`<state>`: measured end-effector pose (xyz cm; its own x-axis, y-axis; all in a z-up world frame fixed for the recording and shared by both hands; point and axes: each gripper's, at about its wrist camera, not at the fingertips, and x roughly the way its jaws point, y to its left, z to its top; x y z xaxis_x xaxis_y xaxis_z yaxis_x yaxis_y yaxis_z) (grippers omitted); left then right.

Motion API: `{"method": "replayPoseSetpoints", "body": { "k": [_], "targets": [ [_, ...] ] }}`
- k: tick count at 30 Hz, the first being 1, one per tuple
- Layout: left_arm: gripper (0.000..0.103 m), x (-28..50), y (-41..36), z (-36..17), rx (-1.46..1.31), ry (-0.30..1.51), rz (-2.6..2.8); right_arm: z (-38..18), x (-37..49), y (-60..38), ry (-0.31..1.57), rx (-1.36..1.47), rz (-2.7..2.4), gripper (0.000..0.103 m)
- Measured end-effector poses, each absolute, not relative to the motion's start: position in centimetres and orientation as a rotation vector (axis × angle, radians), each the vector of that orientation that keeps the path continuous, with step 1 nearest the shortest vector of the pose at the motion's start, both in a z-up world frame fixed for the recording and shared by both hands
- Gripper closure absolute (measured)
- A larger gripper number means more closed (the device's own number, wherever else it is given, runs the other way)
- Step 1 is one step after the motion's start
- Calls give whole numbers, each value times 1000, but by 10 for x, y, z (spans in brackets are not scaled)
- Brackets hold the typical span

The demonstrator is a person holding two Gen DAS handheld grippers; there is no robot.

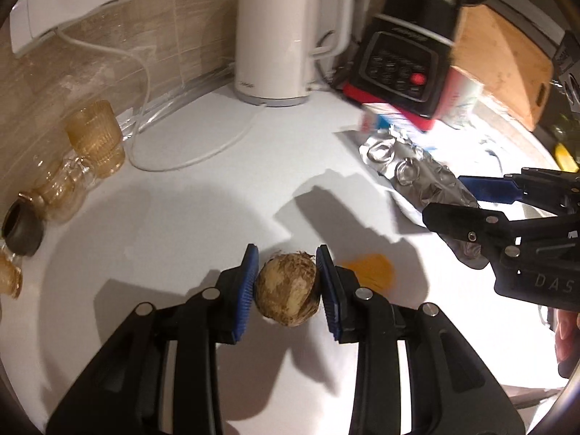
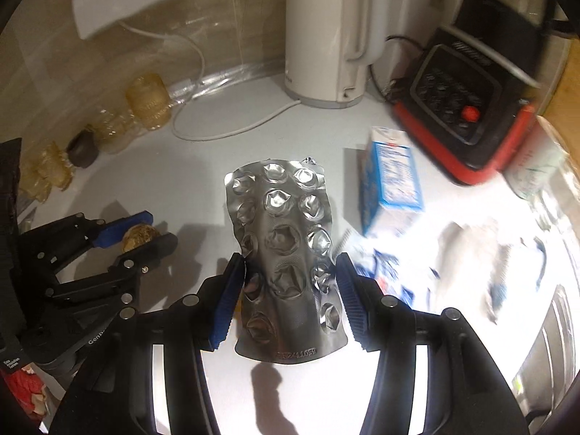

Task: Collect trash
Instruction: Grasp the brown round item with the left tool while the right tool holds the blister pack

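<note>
My left gripper (image 1: 287, 282) is shut on a round brown fibrous lump of trash (image 1: 286, 291), held just over the white counter (image 1: 181, 224). It also shows at the left of the right wrist view, where the left gripper (image 2: 145, 232) holds the lump (image 2: 139, 236). My right gripper (image 2: 290, 290) is shut on an empty silver blister pack (image 2: 286, 239), its blue pads pressing the pack's two sides. The pack (image 1: 417, 174) and the right gripper (image 1: 456, 199) show at the right of the left wrist view. An orange scrap (image 1: 369, 270) lies on the counter beside the left gripper.
A white kettle (image 1: 286, 32) and its cord stand at the back. A black and red appliance (image 1: 402, 61), a blue and white carton (image 2: 391, 181) and torn wrappers (image 2: 453, 253) lie to the right. Amber glasses (image 1: 96, 137) line the left wall. A wooden board (image 1: 507, 61) leans at far right.
</note>
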<state>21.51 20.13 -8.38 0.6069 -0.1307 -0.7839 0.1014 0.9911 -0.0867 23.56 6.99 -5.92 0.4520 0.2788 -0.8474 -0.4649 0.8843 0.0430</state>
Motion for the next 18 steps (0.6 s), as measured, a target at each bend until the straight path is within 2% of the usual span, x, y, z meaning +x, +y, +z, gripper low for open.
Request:
{"method": "replayPoseSetpoints", "body": {
  "k": [10, 18],
  "targets": [
    [70, 113, 111, -66, -10, 949, -316, -27, 119, -24, 961, -134, 345, 50],
    [70, 38, 30, -76, 30, 1009, -442, -36, 17, -122, 1002, -1, 226, 50]
  ]
}}
